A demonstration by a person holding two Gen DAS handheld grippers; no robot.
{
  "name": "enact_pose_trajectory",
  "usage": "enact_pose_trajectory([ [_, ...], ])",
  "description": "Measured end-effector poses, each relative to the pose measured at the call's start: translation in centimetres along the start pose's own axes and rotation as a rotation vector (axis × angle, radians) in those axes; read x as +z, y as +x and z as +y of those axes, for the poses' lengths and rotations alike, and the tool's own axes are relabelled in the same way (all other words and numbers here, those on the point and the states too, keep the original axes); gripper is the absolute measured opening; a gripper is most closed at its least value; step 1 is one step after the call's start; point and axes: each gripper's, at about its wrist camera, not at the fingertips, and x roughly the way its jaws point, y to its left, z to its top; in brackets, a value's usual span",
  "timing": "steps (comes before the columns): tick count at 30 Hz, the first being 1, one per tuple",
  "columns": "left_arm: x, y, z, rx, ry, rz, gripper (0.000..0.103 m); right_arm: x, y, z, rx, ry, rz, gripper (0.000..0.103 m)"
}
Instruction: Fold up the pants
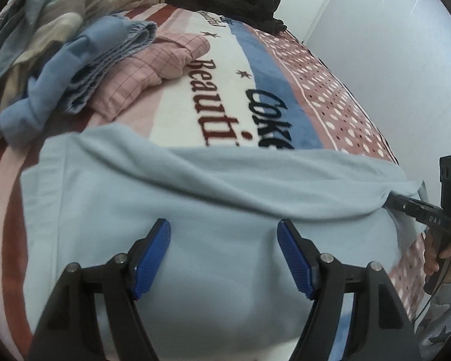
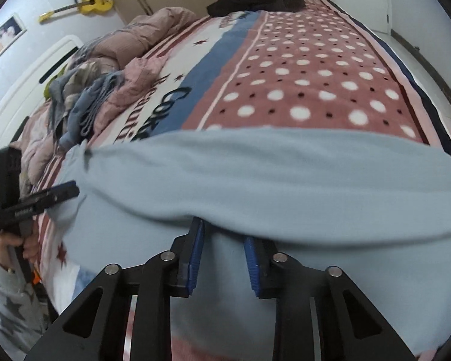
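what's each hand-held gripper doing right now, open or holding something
Left hand-held gripper: open, empty, over the light blue pants.
Right hand-held gripper: partly open, fingertips under a pants fold; grip cannot be told.

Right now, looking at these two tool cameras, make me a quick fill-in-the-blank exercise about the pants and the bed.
1. The pants spread across the blanket are light ____ in colour.
2. The left tool hovers over the pants with its blue fingers wide ____.
3. The tips of the right tool reach under a ____ of the pants fabric.
4. On the wall hangs a yellow ____.

Missing words: blue; open; fold; guitar
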Motion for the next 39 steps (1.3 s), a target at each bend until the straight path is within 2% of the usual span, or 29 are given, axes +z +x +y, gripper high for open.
enact_pose_trajectory([
  [3,1.7,1.0,0.0,0.014,0.002,-0.015,0.070,2.3,0.3,-0.6,-0.018,0.010,-0.028,0.014],
  [5,2.8,1.6,0.2,0.030,0.002,-0.023,0.070,3.8,0.3,-1.0,-0.090,0.002,-0.054,0.016],
  [8,4.2,2.7,0.7,0.062,-0.010,-0.036,0.070,5.5,1.2,-2.3,-0.132,0.026,-0.046,0.017],
  [11,5.2,3.5,1.6,0.089,-0.035,-0.035,0.070,6.1,1.8,-3.4,-0.167,0.035,-0.042,0.014],
  [13,5.3,3.4,1.8,0.085,-0.042,-0.029,0.070,6.0,1.4,-3.9,-0.159,0.046,-0.048,0.014],
  [15,4.9,2.4,1.3,0.090,-0.010,-0.047,0.070,5.6,0.0,-4.0,-0.150,0.048,-0.060,0.019],
  [17,4.3,1.4,0.8,0.105,0.018,-0.061,0.070,4.6,-2.5,-4.5,-0.147,0.046,-0.080,0.020],
  [19,3.4,-0.1,0.5,0.087,0.022,-0.076,0.071,3.2,-5.4,-5.4,-0.161,0.061,-0.103,0.030],
  [21,2.3,-1.3,0.3,0.056,0.017,-0.083,0.074,1.5,-8.5,-6.8,-0.187,0.078,-0.135,0.045],
  [25,0.2,-2.6,0.1,0.062,0.023,-0.086,0.074,-2.6,-15.1,-11.4,-0.321,0.119,-0.166,0.053],
  [27,-0.7,-2.8,0.1,0.081,0.022,-0.083,0.074,-4.5,-17.1,-13.9,-0.356,0.153,-0.152,0.056],
  [32,-1.5,-3.1,-0.4,0.066,-0.005,-0.074,0.074,-8.6,-17.3,-18.1,-0.363,0.209,-0.059,0.057],
  [35,-1.7,-3.3,-1.3,0.066,0.002,-0.075,0.074,-10.5,-15.9,-19.5,-0.306,0.240,-0.005,0.056],
  [39,-1.7,-3.5,-2.3,0.075,0.027,-0.075,0.074,-12.6,-16.1,-19.9,-0.292,0.239,-0.018,0.056],
])
